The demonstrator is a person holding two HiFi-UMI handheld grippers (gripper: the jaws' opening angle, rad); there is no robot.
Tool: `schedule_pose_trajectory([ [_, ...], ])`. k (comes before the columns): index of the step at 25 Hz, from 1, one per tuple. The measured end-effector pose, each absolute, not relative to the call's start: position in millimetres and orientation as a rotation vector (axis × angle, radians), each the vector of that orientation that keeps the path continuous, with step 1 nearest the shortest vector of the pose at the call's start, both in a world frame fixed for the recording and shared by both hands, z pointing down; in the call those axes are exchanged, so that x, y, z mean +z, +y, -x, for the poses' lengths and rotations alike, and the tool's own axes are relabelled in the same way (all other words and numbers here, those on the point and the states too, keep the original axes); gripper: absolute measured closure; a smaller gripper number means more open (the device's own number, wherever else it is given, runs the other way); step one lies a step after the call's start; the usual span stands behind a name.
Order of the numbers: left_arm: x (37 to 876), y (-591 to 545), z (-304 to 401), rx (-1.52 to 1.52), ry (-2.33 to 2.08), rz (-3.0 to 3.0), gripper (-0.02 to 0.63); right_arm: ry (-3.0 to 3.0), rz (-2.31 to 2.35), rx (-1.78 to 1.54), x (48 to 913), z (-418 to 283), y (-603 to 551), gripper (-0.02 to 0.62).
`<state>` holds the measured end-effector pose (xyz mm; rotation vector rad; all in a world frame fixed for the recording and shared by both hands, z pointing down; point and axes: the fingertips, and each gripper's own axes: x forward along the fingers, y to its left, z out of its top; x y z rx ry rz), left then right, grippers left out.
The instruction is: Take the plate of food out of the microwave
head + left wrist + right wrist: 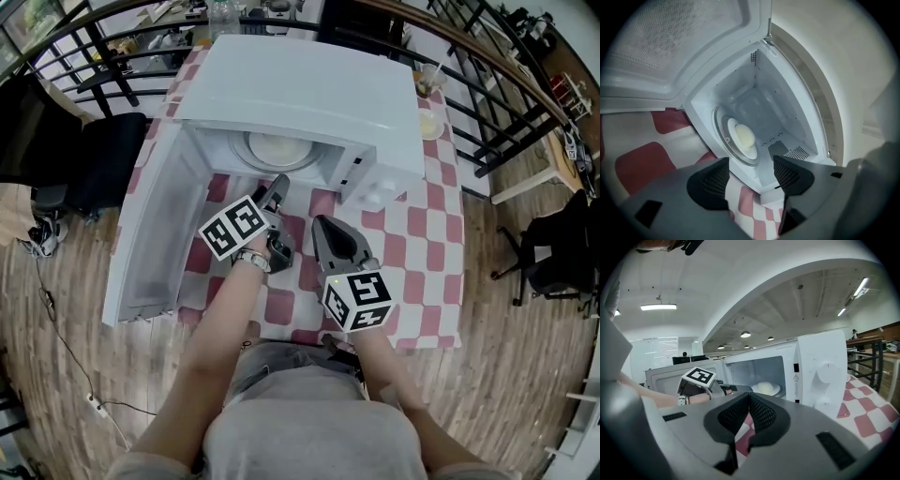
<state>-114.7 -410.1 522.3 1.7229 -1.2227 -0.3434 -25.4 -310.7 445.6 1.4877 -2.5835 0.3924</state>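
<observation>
A white microwave [309, 89] stands on the checked table with its door [150, 234] swung wide to the left. Inside, a white plate with pale food [278, 150] rests on the turntable; it shows as plate of food [742, 136] and plate of food [768, 388] too. My left gripper [278, 192] hovers just in front of the cavity mouth, jaws open and empty; left gripper [751, 176] points at the plate. My right gripper [323, 234] hangs back over the tablecloth with its pads together, holding nothing; right gripper [748, 413] faces the microwave front.
The red-and-white checked cloth [412, 234] covers the table. A cup [429, 82] and a small dish [428, 125] sit right of the microwave. Black railings [497, 103] ring the table; a black chair [103, 159] stands left, beyond the open door.
</observation>
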Motion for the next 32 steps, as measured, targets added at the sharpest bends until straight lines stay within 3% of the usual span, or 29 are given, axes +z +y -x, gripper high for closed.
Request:
schedule_pose_trajectory([
  [13,564,-441,128,-0.404,-1.254,-1.416,0.288,-2.563,-1.458,0.452,464,26,-325,0.569],
  [32,595,-472,128,-0.34,-1.371,-1.162,0.288,-2.507,-1.505,0.526,475,9,-340,0.569],
])
